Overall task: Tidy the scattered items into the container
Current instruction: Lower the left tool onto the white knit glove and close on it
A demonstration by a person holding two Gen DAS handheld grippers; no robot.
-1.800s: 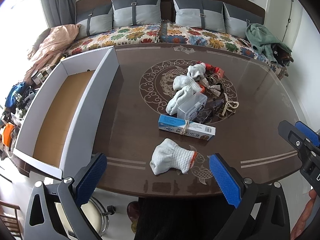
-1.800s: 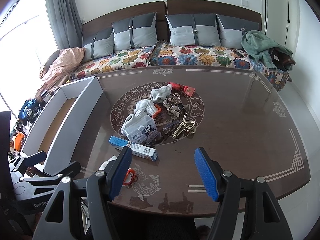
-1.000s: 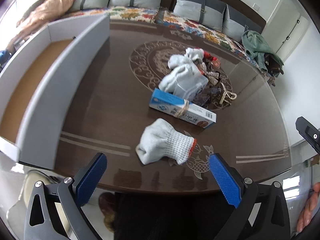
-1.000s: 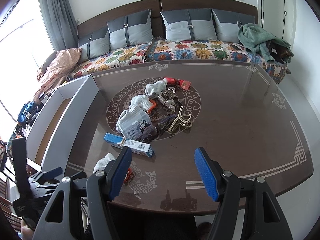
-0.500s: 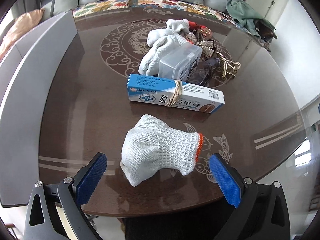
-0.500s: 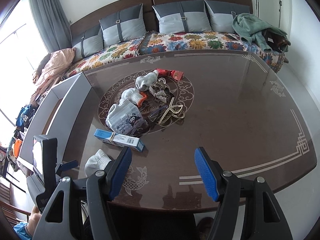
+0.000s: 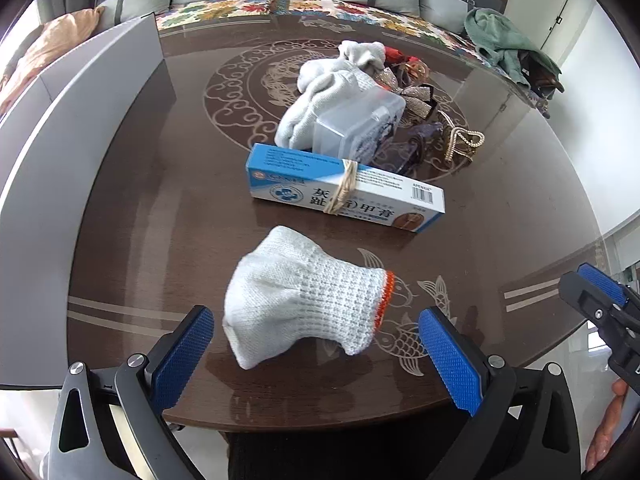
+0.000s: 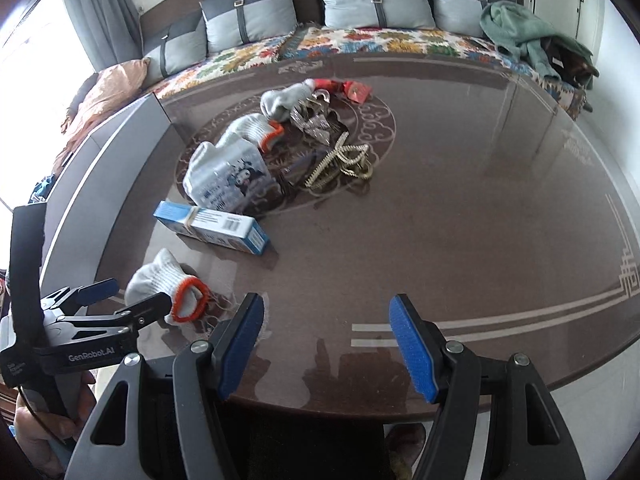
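— Where does the white knitted glove with the orange cuff (image 7: pixel 304 296) lie against the left gripper (image 7: pixel 316 354)?

— On the dark brown patterned table (image 7: pixel 160 200), between the gripper's spread blue-padded fingers (image 7: pixel 182 356), touching neither; its cuff points toward the right-hand pad.

— And relative to that glove, the rest?

— Just beyond it lies the blue-and-white cardboard box bound with a rubber band (image 7: pixel 344 188); farther on, the heap with the clear plastic case (image 7: pixel 356 126). The grey-walled cardboard container (image 7: pixel 60 128) stands to the glove's left.

— The right gripper (image 8: pixel 326 346)?

— Spread wide, holding nothing, over bare table right of the glove (image 8: pixel 164 284).
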